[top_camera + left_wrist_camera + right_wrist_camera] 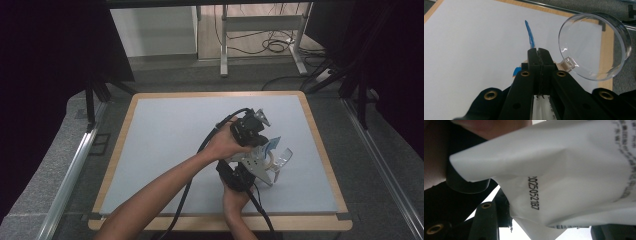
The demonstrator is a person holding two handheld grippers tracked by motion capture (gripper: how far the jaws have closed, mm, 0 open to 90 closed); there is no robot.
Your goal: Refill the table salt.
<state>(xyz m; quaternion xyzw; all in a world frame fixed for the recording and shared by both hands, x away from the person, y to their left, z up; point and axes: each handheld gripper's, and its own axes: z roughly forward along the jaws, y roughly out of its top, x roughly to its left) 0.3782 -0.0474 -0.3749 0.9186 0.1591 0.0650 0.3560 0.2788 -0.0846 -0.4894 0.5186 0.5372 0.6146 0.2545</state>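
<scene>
My left gripper (539,53) is shut on a thin white packet with a blue edge (530,37), and it holds the packet above the table. Seen from above, the left gripper (264,144) hangs over the right gripper (270,167). The packet (564,170) hangs close before the right gripper's camera, with a printed date code on it. It lies between that gripper's parted fingers (484,220) and hides their tips. A clear round plastic cup (596,47) sits just right of the left jaws. From above, the cup (282,159) is at the right gripper's front end, and contact is unclear.
The grey mat (175,145) on the wood-rimmed table (315,125) stretches out to the left and far side. The table's right edge (605,65) lies close behind the cup. Black cables (190,185) trail from both grippers toward the near edge.
</scene>
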